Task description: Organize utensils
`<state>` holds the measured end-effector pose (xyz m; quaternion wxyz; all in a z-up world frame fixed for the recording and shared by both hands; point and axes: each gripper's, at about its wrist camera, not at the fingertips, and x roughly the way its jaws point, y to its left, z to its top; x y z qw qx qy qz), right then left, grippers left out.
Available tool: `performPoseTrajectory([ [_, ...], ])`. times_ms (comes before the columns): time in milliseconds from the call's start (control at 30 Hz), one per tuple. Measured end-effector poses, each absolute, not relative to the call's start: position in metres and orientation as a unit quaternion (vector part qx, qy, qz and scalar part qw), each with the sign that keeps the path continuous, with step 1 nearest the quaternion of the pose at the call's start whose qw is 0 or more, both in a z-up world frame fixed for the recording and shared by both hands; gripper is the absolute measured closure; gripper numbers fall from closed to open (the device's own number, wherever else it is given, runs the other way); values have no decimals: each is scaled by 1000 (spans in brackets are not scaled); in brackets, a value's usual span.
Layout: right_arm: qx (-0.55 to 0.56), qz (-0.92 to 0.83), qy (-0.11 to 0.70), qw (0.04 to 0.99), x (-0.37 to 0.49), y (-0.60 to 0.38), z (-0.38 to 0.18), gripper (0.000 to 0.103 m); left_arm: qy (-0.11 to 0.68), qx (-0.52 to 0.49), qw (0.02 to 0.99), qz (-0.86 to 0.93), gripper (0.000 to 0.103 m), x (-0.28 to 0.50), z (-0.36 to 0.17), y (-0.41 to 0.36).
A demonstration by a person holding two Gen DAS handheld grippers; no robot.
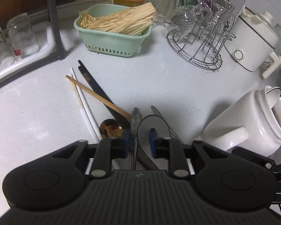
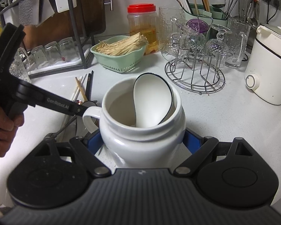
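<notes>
My left gripper (image 1: 140, 140) hovers low over a pile of utensils on the white counter. Between its blue pads lie a silver handle (image 1: 136, 118) and the left rim of a black-rimmed white spoon (image 1: 151, 123). The right pad sits over the spoon's bowl, and whether the pads press on anything is unclear. White chopsticks (image 1: 80, 101), a wooden chopstick (image 1: 95, 95), black chopsticks (image 1: 95, 88) and an amber spoon (image 1: 111, 129) lie to the left. My right gripper (image 2: 143, 140) is shut on a white handled pot (image 2: 140, 131), which holds a second black-rimmed spoon (image 2: 151, 101).
A green basket (image 1: 112, 43) of pale sticks stands at the back, with a wire rack of glasses (image 1: 196, 50) and a white cooker (image 1: 252, 43) to its right. Upturned glasses (image 1: 18, 37) stand on a tray at the left. A utensil holder (image 2: 206, 13) and a red-lidded jar (image 2: 142, 24) line the wall.
</notes>
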<state>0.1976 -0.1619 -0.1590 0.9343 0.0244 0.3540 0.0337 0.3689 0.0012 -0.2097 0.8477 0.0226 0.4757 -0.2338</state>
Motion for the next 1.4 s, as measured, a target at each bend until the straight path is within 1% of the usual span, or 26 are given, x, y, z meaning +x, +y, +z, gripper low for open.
performPoseTrajectory([
  [33,25,34,354,934,198,-162,-159,12,474,24,849,-235,92,368,-208,1],
  [133,25,33,355,934,198,-162,-159,12,472,28,850,-232,96,367,-203,0],
  [367,25,32,363,931,200,-162,-158,12,473,27,851,-229,96,362,-189,2],
  [900,16,32,380,924,205,-156,-156,12,441,25,870,-218,97,355,-144,0],
  [1400,13,41,382,923,207,-155,-156,12,411,28,882,-229,97,348,-120,-4],
])
